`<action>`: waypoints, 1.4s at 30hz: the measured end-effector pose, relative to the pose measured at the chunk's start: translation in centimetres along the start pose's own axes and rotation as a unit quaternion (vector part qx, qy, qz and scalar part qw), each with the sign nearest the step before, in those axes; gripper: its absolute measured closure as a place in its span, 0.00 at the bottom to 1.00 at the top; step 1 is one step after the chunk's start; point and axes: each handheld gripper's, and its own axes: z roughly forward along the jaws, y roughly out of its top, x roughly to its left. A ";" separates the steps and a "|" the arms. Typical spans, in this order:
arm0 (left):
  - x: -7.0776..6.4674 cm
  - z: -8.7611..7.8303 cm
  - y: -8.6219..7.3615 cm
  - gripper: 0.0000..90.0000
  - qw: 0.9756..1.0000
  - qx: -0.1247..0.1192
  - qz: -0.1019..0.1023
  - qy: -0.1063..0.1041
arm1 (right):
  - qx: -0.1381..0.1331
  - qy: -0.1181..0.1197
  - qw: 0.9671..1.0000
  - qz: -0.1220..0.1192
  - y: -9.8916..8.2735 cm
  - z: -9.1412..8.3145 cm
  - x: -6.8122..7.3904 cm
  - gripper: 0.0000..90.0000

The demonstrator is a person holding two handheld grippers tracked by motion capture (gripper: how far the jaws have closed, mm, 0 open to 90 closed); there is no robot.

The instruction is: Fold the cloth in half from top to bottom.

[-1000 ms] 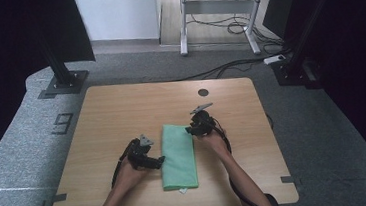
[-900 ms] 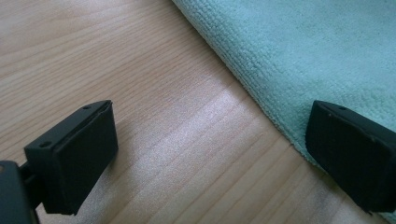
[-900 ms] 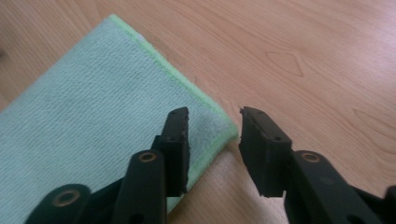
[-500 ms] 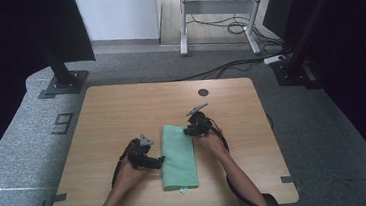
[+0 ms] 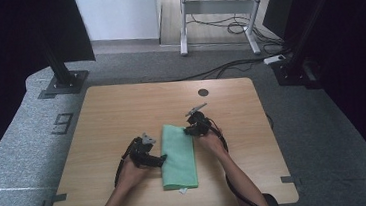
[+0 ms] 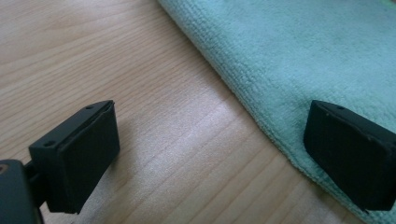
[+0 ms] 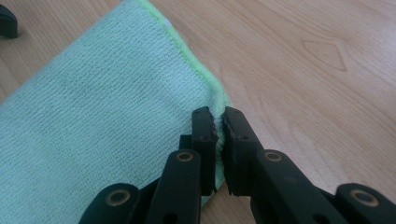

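Observation:
A folded pale-green towel (image 5: 178, 155) lies flat on the wooden table (image 5: 121, 113), long side running away from me. My right gripper (image 5: 189, 131) sits at the towel's far right edge; its jaws have just been closing and now pinch the towel's edge (image 7: 217, 122) between the pads. My left gripper (image 5: 162, 160) rests low at the towel's left edge, jaws wide open. One left pad (image 6: 84, 149) hovers over bare wood, the other pad (image 6: 350, 158) over the towel's edge (image 6: 280, 93); neither presses on it.
A round cable hole (image 5: 203, 92) is set in the table's far side. A small white tag (image 5: 182, 190) pokes out at the towel's near end. Black stands (image 5: 63, 78) and a desk frame (image 5: 214, 25) stand on the floor beyond the table.
The right gripper has shifted slightly at the towel's far right edge. The left gripper and the towel have stayed put.

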 end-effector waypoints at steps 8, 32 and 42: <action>0.2 0.2 0.1 0.02 1.000 -0.003 -0.006 0.005 | -0.030 0.005 1.000 0.000 0.4 -2.1 -0.1 0.93; 0.2 0.4 0.2 0.02 1.000 -0.005 -0.021 0.020 | -0.114 0.068 0.989 -0.064 -1.6 -10.6 5.3 0.93; 0.3 0.4 0.2 0.02 0.999 -0.006 -0.023 0.021 | -0.106 0.097 0.986 -0.089 -4.2 -10.9 8.1 0.93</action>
